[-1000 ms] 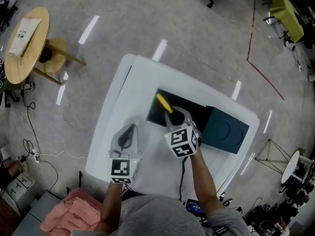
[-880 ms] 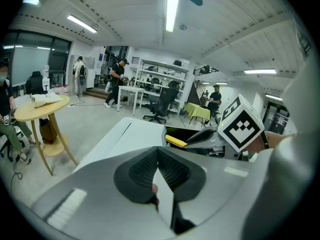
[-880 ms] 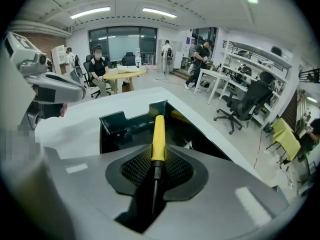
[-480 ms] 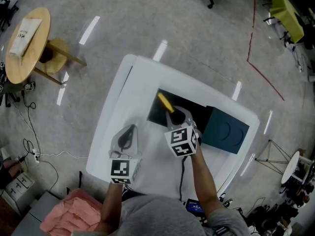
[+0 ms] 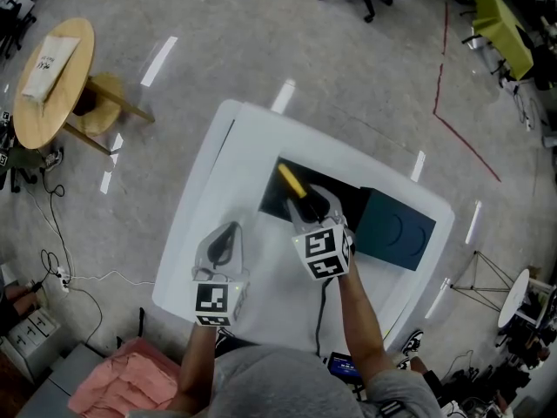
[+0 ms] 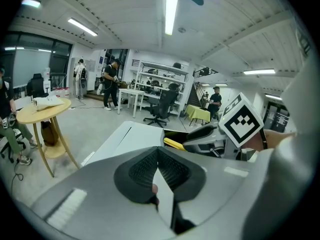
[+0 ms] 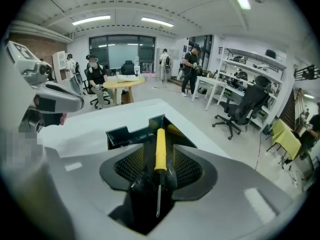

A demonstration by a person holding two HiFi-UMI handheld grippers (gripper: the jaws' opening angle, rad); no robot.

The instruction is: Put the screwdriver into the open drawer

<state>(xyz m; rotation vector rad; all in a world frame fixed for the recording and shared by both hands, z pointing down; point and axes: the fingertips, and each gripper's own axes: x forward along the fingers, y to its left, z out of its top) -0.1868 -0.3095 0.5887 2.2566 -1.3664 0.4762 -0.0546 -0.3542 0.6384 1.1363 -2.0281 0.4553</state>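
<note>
The screwdriver [image 7: 160, 151] has a yellow handle and a thin metal shaft. It lies between the jaws of my right gripper [image 7: 160, 159], handle pointing away over the open dark drawer [image 7: 125, 134]. These jaws have just been opening, and a gap shows between each pad and the handle. From the head view, my right gripper [image 5: 312, 203] hangs over the near edge of the drawer [image 5: 277, 200], with the screwdriver [image 5: 291, 182] slanting into it. My left gripper [image 5: 226, 238] rests over the white table to the left, shut and empty.
The drawer belongs to a dark teal cabinet [image 5: 396, 229] lying on the white table [image 5: 252, 138]. A round wooden table [image 5: 48, 77] stands far left on the floor. Office chairs, shelves and people are in the background.
The right gripper's jaws stand wider apart around the screwdriver than before. Both hands have stayed nearly where they were.
</note>
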